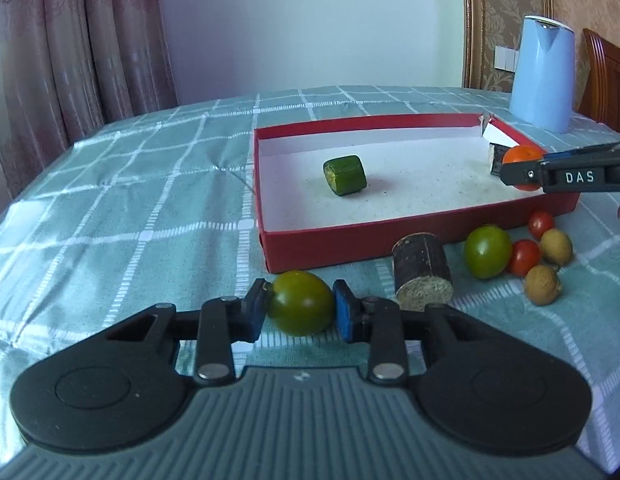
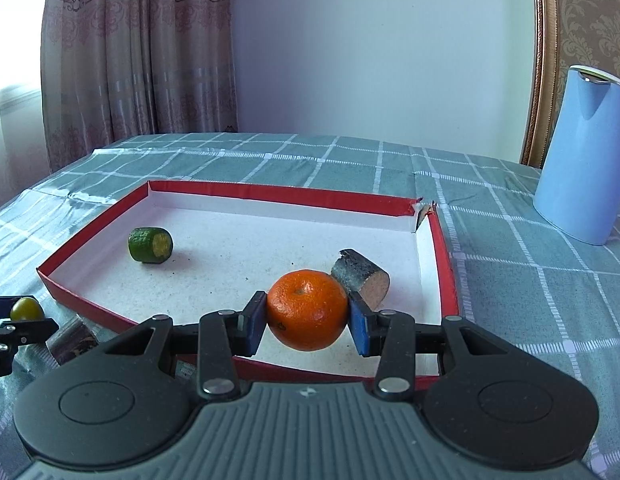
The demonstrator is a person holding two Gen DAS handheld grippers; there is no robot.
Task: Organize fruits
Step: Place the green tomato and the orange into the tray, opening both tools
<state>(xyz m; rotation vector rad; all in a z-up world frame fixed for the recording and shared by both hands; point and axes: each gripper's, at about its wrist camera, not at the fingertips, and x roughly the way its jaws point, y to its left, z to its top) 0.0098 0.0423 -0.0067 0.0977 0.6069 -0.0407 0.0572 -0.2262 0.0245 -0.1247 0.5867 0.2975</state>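
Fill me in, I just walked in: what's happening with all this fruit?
Someone with two handheld grippers is sorting fruit into a red box. The right gripper holds an orange over the box; the left gripper clamps a green tomato outside it. More fruit waits on the tablecloth.

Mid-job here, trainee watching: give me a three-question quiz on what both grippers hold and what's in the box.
1. True or false: the right gripper holds the orange over the red box.
2. The left gripper is shut on: A) a red tomato, B) the green tomato, C) a longan.
3. Fill in: the cut green piece lies inside the ____.

Key: 1 true; 2 B; 3 red box.
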